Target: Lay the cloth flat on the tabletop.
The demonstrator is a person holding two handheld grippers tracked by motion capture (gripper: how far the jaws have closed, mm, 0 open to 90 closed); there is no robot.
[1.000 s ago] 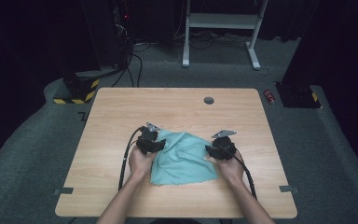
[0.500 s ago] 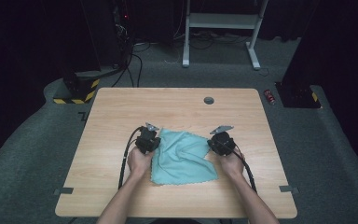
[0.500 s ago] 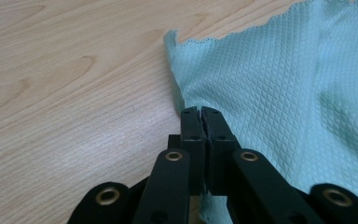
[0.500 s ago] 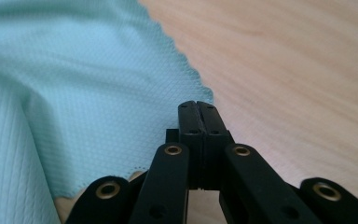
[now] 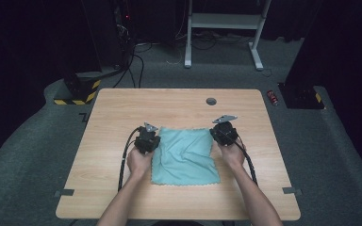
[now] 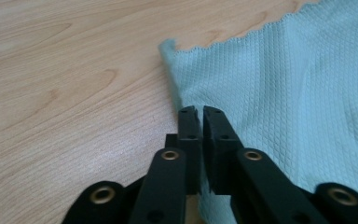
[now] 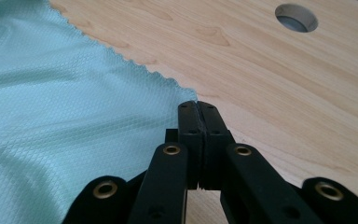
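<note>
A teal cloth (image 5: 184, 157) lies on the wooden table (image 5: 118, 113) in front of the person. My left gripper (image 5: 152, 136) is at the cloth's far left edge. In the left gripper view its jaws (image 6: 200, 112) pinch the edge of the cloth (image 6: 284, 93); they have just eased open a little, leaving a thin slit with the cloth's edge in it. My right gripper (image 5: 217, 131) holds the far right corner. In the right gripper view its jaws (image 7: 198, 106) are pressed together on the corner of the cloth (image 7: 51, 93), which rises slightly and wrinkles.
A round cable hole (image 5: 211, 101) (image 7: 296, 17) sits in the table beyond the cloth. On the grey floor lie a small red object (image 5: 274, 97), a yellow-and-black striped base (image 5: 75, 96) and a white stand (image 5: 221, 23). Bare wood surrounds the cloth.
The right gripper has moved away from the person and up with the cloth's corner, pulling a wrinkle into the cloth. The left gripper has kept its place at the left edge.
</note>
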